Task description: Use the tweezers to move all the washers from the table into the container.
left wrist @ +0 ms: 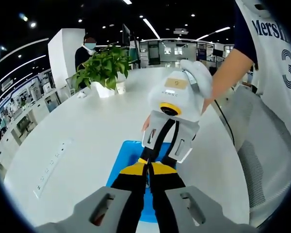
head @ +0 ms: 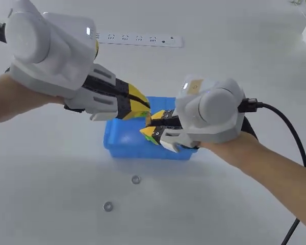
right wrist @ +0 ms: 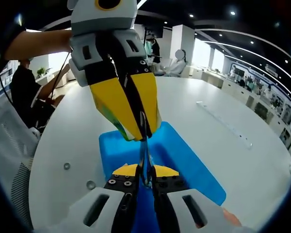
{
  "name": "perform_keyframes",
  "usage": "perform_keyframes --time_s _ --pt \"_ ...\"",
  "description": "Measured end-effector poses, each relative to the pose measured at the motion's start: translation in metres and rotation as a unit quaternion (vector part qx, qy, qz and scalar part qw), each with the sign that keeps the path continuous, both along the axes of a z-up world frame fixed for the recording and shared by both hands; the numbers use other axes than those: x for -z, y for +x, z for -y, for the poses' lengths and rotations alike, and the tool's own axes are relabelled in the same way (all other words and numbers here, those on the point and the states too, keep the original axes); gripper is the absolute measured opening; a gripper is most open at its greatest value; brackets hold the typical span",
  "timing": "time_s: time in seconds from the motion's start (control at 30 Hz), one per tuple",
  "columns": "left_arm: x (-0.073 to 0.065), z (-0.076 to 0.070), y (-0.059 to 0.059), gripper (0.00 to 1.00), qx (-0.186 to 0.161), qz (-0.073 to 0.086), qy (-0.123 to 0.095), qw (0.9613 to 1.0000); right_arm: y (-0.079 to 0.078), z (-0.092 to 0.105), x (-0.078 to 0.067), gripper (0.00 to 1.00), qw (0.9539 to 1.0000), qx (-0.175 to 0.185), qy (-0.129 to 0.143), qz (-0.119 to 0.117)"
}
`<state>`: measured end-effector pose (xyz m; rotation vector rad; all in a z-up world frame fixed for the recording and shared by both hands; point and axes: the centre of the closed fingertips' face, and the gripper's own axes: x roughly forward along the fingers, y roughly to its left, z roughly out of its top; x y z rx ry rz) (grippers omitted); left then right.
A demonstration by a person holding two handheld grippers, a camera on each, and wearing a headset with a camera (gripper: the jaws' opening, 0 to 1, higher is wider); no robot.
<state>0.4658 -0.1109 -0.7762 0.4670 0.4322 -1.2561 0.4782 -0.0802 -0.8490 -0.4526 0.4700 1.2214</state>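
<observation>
So both grippers are nose to nose right over the open blue plastic container, and each one has its jaws closed down on the same pair of thin metal tweezers. The left gripper pinches one end, and the right gripper pinches the other, just beside it. I honestly can't tell which one is carrying the load. The tweezers are stiff but skinny and smooth, so my guess is they'll twist or slide if grabbed near the tip. I'd take hold around the middle of the arms, flat sides against the pads, so a squeeze actually closes the points. Two small flat silver ring washers are lying on the table in front of the container, near each other but apart, one a bit closer to the box. They look light, hard and slippery, and lying flat like that there's almost no edge to get under. I reckon catching one across the rim, with one point through the hole, beats trying to scoop it. Expect them to ping away if squeezed too hard. I can't see whether anything is already inside the container. The surface is a big smooth white table, matte and bare apart from a long white power strip further back, so a dropped washer will probably skate. The room is a bright open-plan space with ceiling lights. A leafy green plant in a white pot sits on the far end of the table.
</observation>
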Motion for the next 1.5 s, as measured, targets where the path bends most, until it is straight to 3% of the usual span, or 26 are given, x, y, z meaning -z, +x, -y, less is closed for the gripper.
perform_keyframes --time_s 0.4,0.77,1.0,1.13,1.3,1.5 --pt "-0.002 0.0 0.0 0.05 0.0 0.001 0.002 1.0 0.001 0.002 -0.003 0.13 0.9999 0.007 -0.004 0.007" --pt "-0.025 -0.002 -0.007 0.05 0.0 0.022 0.001 0.9998 -0.005 -0.001 -0.019 0.14 0.9998 0.004 0.001 0.021" --pt "-0.04 -0.004 -0.022 0.05 0.007 0.033 0.008 0.9994 -0.02 -0.005 -0.039 0.14 0.9985 -0.014 0.001 0.053" --pt "-0.051 -0.006 -0.031 0.05 0.008 0.043 0.005 0.999 -0.028 -0.009 -0.052 0.14 0.9979 -0.018 0.012 0.06" --pt "-0.054 -0.013 -0.038 0.05 0.008 0.048 0.007 0.9988 -0.04 -0.013 -0.066 0.14 0.9971 -0.023 0.023 0.068" --pt "-0.059 -0.019 -0.056 0.05 0.007 0.051 0.012 0.9986 -0.055 -0.017 -0.07 0.13 0.9966 -0.035 0.02 0.071"
